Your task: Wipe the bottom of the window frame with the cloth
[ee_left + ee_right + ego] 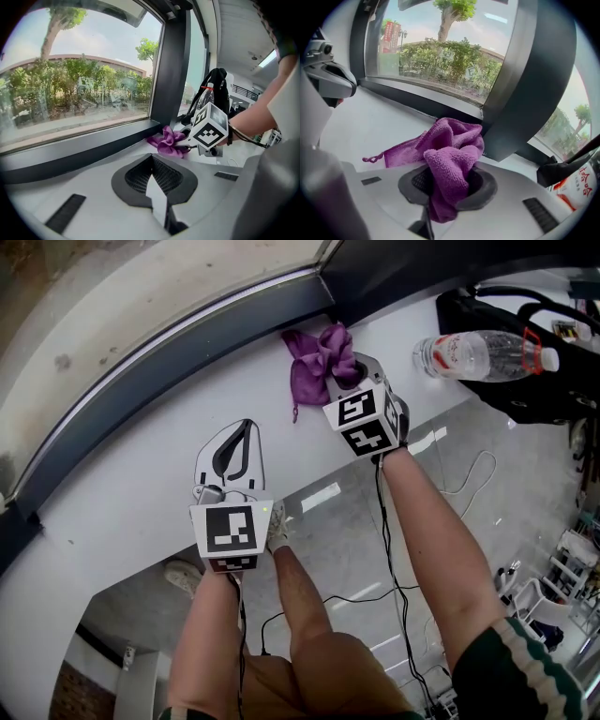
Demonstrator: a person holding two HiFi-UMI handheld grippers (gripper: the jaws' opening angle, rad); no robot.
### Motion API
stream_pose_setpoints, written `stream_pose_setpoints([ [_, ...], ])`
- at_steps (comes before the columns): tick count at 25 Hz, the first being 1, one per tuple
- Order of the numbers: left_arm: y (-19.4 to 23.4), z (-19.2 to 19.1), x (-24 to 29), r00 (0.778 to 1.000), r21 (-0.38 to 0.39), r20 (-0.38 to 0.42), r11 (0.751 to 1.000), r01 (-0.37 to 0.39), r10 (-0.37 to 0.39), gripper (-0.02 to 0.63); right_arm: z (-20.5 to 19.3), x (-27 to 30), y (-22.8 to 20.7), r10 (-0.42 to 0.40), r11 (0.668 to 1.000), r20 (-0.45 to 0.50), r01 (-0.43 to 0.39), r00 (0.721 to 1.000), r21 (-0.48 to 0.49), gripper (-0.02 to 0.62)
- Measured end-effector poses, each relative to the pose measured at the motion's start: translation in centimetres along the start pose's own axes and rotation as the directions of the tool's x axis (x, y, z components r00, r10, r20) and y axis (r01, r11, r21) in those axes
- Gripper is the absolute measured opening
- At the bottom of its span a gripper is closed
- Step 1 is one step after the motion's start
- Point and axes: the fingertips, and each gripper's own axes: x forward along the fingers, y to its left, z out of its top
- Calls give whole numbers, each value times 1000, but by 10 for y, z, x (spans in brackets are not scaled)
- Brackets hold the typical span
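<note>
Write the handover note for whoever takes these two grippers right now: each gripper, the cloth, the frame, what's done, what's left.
Right gripper: shut on the purple cloth, which is bunched between its jaws.
Left gripper: jaws together, nothing between them, over the white sill.
Cloth: its loose end lies on the sill, up against the window frame's bottom rail, near the dark upright post.
Done: cloth gripped and brought to the rail. How much is wiped cannot be told.
Left: probably draw the cloth along the rail toward the left gripper's side.

the left tool [242, 432] and right tool [349, 371] are white shells with dark ribbed pads [138, 177] and black-and-white marker cubes [230, 531]. thin black cables [387, 540] trail from them. the person wears tan shorts [319, 676] and a dark green, white-striped garment [516, 662].
</note>
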Motion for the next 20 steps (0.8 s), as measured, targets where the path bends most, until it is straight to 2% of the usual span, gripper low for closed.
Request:
stream_pose_setpoints([
  [7, -5, -7, -2, 1000, 11, -16, 1000, 7, -7, 9, -17, -14, 12, -3, 1000, -16, 3, 1000, -6, 101],
  [16, -59, -11, -10, 994, 41, -34, 994, 106, -105, 9, -50, -41, 27, -64, 997, -17, 65, 998, 51, 101],
  [20, -56, -13, -15, 994, 50, -34, 993, 107, -106, 9, -53, -42, 28, -90, 995, -29, 91, 996, 47, 101],
])
